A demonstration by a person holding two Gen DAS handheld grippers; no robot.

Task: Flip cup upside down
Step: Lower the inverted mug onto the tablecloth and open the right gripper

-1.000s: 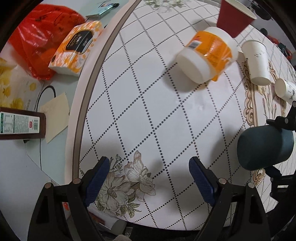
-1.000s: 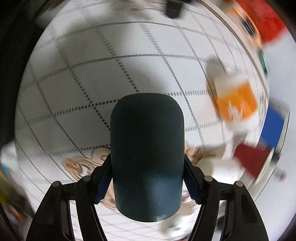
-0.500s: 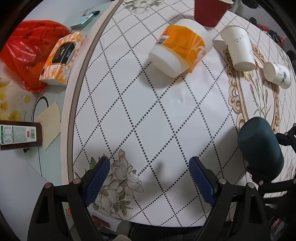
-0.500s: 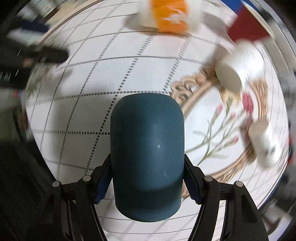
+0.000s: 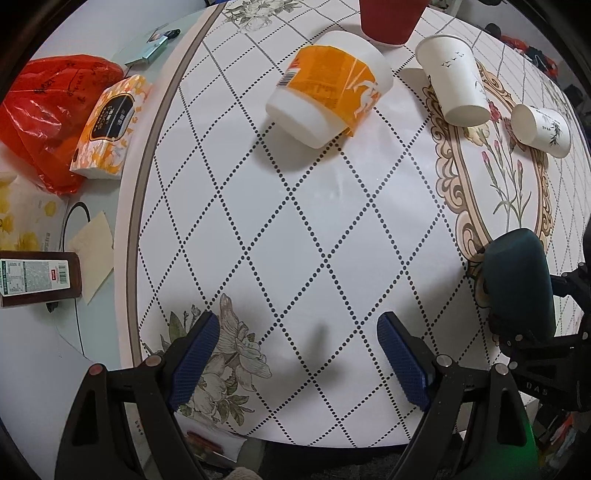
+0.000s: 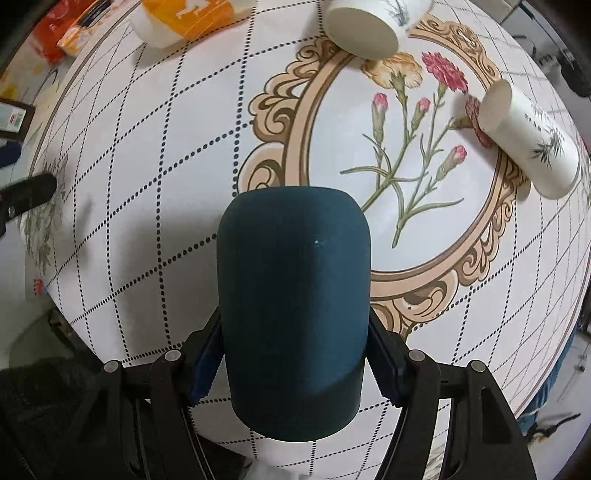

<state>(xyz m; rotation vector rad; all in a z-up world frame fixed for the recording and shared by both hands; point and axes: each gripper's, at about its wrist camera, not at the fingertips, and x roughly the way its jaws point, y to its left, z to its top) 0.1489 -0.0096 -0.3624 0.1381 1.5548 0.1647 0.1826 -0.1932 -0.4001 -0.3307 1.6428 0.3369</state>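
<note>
A dark teal cup (image 6: 293, 306) is clamped between the blue pads of my right gripper (image 6: 295, 365), its rounded closed bottom pointing away from the camera over the table. In the left wrist view the same cup (image 5: 517, 280) shows at the right edge, low over the ornate oval print, held by the right gripper (image 5: 532, 332). I cannot tell whether it touches the table. My left gripper (image 5: 295, 354) is open and empty above the flower print near the table's front edge.
An orange-and-white tub (image 5: 328, 99), a white paper cup (image 5: 454, 85) and a smaller white cup (image 5: 543, 127) lie on their sides. A red cup (image 5: 389, 18) stands at the back. A tissue pack (image 5: 110, 127) and a red bag (image 5: 44, 110) lie left of the table.
The right gripper has turned with the teal cup and brought it down toward the oval print at the table's right. The left gripper has pulled back slightly and stayed open.
</note>
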